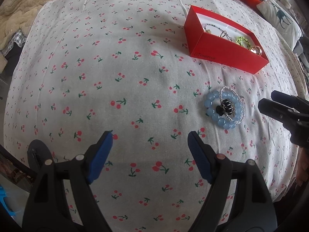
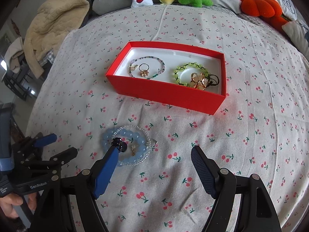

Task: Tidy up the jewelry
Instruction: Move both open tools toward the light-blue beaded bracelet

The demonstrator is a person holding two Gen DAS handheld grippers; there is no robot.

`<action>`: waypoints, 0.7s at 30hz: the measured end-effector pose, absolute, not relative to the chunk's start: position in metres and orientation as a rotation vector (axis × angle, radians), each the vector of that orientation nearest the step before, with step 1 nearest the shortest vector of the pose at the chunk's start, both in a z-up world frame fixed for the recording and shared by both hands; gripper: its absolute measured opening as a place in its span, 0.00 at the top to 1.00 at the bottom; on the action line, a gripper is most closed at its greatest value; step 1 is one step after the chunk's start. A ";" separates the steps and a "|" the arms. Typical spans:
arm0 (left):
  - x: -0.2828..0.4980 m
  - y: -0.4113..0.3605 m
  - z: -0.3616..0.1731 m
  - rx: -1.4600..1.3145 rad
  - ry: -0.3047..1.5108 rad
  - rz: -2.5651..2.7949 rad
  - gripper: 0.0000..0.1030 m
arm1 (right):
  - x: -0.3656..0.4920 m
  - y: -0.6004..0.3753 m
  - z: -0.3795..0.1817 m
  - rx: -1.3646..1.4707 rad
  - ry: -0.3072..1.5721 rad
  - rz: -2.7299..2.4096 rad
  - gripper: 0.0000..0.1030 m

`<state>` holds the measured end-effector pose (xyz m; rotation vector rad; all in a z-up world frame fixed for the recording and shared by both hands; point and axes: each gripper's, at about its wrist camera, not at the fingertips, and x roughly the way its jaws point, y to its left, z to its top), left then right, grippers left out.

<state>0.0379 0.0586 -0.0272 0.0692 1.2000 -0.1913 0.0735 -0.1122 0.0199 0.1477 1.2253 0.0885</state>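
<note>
so, several pieces are placed in the red box (image 2: 166, 92) at twelve o'clock; the blue bracelet (image 2: 126, 147) pile is left at ten o'clock, and both the left gripper (image 1: 150, 150) and the right gripper (image 2: 154, 166) are held wide open, empty.

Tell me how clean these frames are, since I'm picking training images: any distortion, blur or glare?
Left wrist view: strong fisheye bulge, dark corners, sharp pale blue bead bracelet. Right wrist view: same bulge, soft daylight, no glare on the red cardboard box.

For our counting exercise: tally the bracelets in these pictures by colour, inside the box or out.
Pale blue bracelet: 1
Clear beaded bracelet: 1
Yellow-green bracelet: 1
Multicoloured thin bracelet: 1
Total: 4
</note>
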 end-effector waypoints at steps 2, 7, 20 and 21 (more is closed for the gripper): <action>0.038 0.060 -0.028 0.073 1.207 -0.183 0.22 | 0.075 -0.108 0.016 0.147 1.241 0.087 0.23; 0.038 0.062 -0.029 0.071 1.215 -0.178 0.22 | 0.082 -0.100 0.006 0.201 1.286 0.110 0.23; 0.038 0.061 -0.029 0.080 1.215 -0.185 0.22 | 0.098 -0.086 -0.016 0.266 1.353 0.096 0.27; 0.038 0.061 -0.029 0.080 1.215 -0.185 0.22 | 0.099 -0.084 -0.018 0.261 1.360 0.093 0.29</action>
